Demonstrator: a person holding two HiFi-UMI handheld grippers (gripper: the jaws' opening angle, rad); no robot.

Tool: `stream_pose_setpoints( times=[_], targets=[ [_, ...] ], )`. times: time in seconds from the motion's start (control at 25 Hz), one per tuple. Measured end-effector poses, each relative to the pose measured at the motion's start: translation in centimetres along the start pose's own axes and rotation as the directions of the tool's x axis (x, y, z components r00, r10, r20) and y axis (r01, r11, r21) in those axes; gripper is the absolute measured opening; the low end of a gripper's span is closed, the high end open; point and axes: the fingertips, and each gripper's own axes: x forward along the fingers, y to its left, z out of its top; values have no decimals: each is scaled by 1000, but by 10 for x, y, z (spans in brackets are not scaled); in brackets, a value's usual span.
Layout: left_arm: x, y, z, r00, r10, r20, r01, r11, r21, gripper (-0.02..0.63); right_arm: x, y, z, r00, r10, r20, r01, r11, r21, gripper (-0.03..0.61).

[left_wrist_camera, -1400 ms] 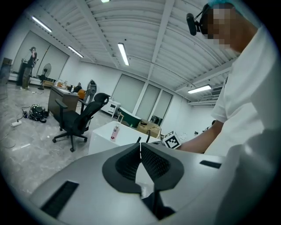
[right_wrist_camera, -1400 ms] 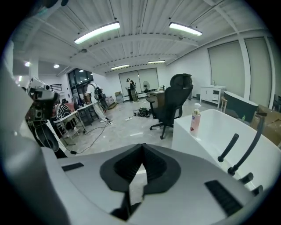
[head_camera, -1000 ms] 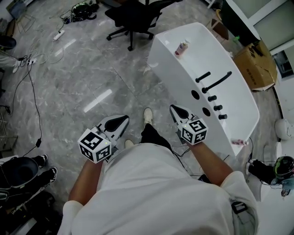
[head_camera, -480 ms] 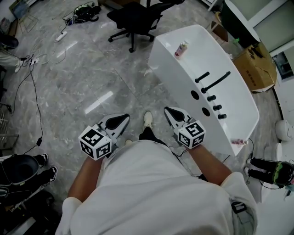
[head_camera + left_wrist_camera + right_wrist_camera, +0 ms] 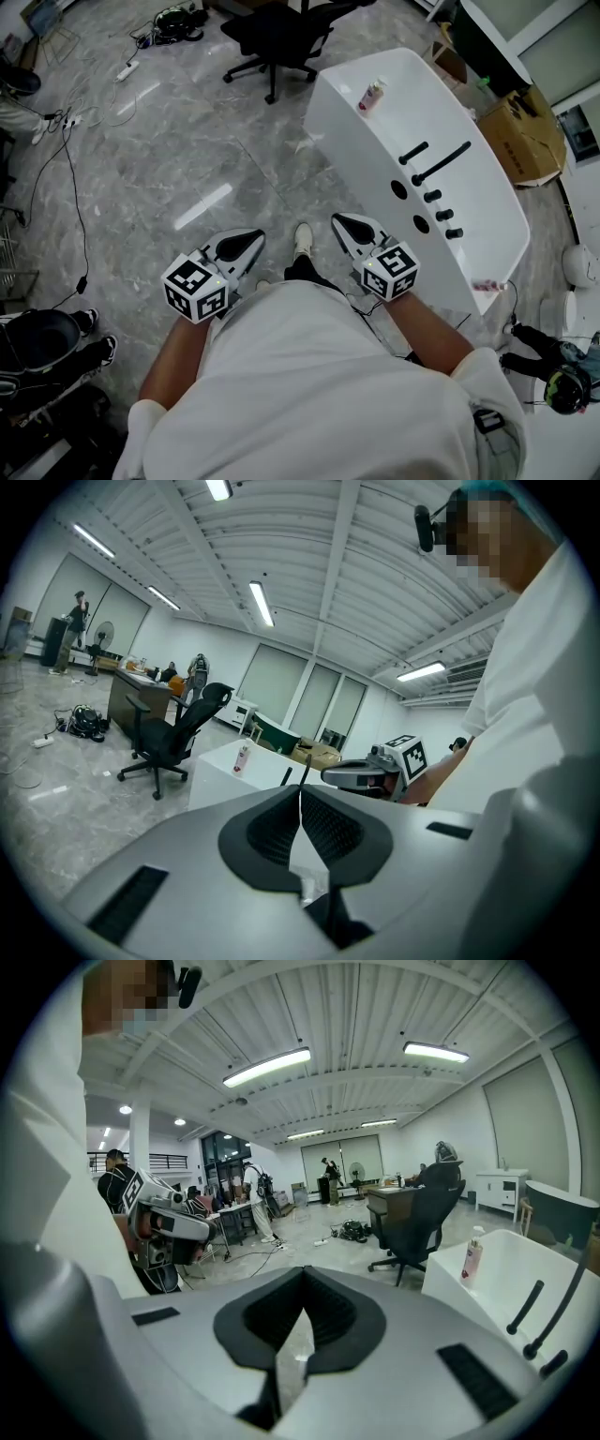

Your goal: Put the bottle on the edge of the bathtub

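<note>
Plainly, both the left gripper (image 5: 251, 242) and the right gripper (image 5: 343, 225) are closed with nothing between their jaws, held low by the person's waist. Well apart from them, the small white plastic bottle with a pink label (image 5: 372, 96) stands upright at the far end of the white bathtub (image 5: 375, 155). It is probably light, stiff, slick and easily tipped, so grip across its mid-body, below the cap.

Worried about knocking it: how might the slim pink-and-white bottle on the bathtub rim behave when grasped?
The slim pink-and-white bottle stands upright, tall on a narrow base, so it probably tips easily. It looks like smooth plastic: likely light, perhaps slippery.
</note>
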Motion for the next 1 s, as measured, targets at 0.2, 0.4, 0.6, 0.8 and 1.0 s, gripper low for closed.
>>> stream_pose_setpoints(
  times=[0.2, 0.4, 0.6, 0.8, 1.0],
  targets=[
    [-3, -3, -4, 1000, 3, -3, -3, 1000, -1, 21, -1, 8, 5, 1000, 14, 11, -14, 1000, -13, 8],
    [-6, -10, -6, 1000, -3, -6, 3, 1000, 8, 20, -5, 17, 7, 1000, 20, 18, -19, 1000, -20, 8],
    [-11, -13, -10, 1000, 0, -15, 0, 1000, 4, 21, -6, 23, 5, 1000, 26, 15, -26, 999, -19, 8],
    [-16, -16, -15, 1000, 2, -19, -2, 1000, 3, 20, -7, 27, 3, 999, 29, 14, -28, 999, -29, 8],
    [-16, -17, -12, 1000, 2, -13, -2, 1000, 2, 21, -6, 26, 5, 1000, 29, 11, -29, 999, -27, 6]
  ],
)
